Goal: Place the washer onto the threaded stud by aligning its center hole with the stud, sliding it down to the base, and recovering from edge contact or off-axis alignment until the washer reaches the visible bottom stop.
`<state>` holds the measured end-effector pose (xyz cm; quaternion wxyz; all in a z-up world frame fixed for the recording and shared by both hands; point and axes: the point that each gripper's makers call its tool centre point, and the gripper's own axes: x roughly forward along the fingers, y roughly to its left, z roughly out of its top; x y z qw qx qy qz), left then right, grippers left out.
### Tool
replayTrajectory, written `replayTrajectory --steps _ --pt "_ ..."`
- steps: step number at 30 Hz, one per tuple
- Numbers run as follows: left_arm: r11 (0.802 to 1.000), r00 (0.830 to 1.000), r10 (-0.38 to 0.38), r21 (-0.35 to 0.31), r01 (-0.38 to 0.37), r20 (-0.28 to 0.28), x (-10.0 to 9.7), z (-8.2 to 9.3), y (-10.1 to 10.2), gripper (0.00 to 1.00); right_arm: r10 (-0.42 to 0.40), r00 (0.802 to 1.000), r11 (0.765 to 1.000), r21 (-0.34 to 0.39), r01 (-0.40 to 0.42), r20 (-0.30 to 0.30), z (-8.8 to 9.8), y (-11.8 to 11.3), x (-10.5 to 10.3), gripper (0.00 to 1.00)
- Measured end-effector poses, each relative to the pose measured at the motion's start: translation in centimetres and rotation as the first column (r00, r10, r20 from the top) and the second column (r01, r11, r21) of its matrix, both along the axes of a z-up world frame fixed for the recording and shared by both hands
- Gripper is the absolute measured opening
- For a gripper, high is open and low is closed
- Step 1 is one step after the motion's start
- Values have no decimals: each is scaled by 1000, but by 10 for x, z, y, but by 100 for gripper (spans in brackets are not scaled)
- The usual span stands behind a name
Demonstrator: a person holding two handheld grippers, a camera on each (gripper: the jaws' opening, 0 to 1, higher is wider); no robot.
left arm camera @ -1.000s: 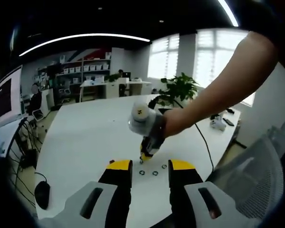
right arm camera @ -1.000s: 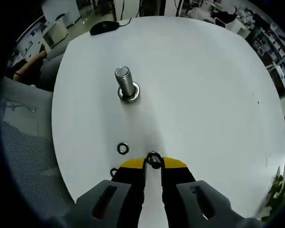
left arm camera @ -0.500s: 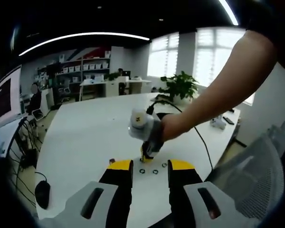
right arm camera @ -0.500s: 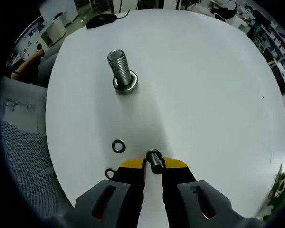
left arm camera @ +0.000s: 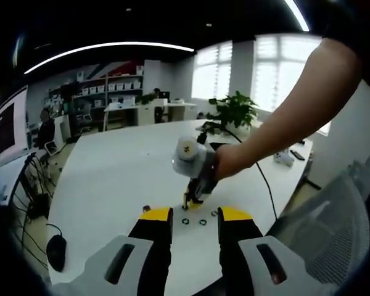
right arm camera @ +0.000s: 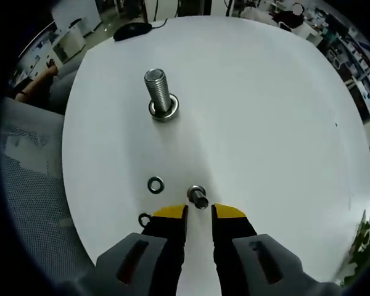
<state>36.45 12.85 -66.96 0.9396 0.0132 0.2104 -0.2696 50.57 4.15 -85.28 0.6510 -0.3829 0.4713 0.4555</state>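
Your right hand-held gripper point(right arm camera: 198, 213) stands slightly parted and empty just behind a small stud point(right arm camera: 197, 197) on the worktop point(right arm camera: 265, 123), a loose washer point(right arm camera: 155, 184) lying beside it for pickup.

An open-plan office: ahead of the left gripper, beyond the white table point(left arm camera: 111, 179), stand shelves of boxes point(left arm camera: 108, 89), desks with chairs, a monitor point(left arm camera: 9, 129), a potted plant point(left arm camera: 234, 114), bright windows point(left arm camera: 277, 68) and ceiling light strips point(left arm camera: 105, 49).
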Motion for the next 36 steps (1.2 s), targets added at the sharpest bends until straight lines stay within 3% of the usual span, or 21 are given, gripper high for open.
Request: replayTrajectory --steps 20,24,27,36 --pt "1000 1000 -7 24 8 -6 -1 -4 -1 27 -75 997 997 32 75 8 21 -44 -12 20" --pt "999 1000 -13 30 13 -9 -2 -5 -2 27 -75 997 997 37 75 6 20 -48 -21 20" --pt "999 1000 -15 31 16 -9 -2 -5 -3 27 -17 999 1000 0 17 29 18 -53 -29 20" --pt "999 1000 -20 39 20 -6 -3 -5 -3 27 -47 999 999 23 47 -7 11 -56 -47 22"
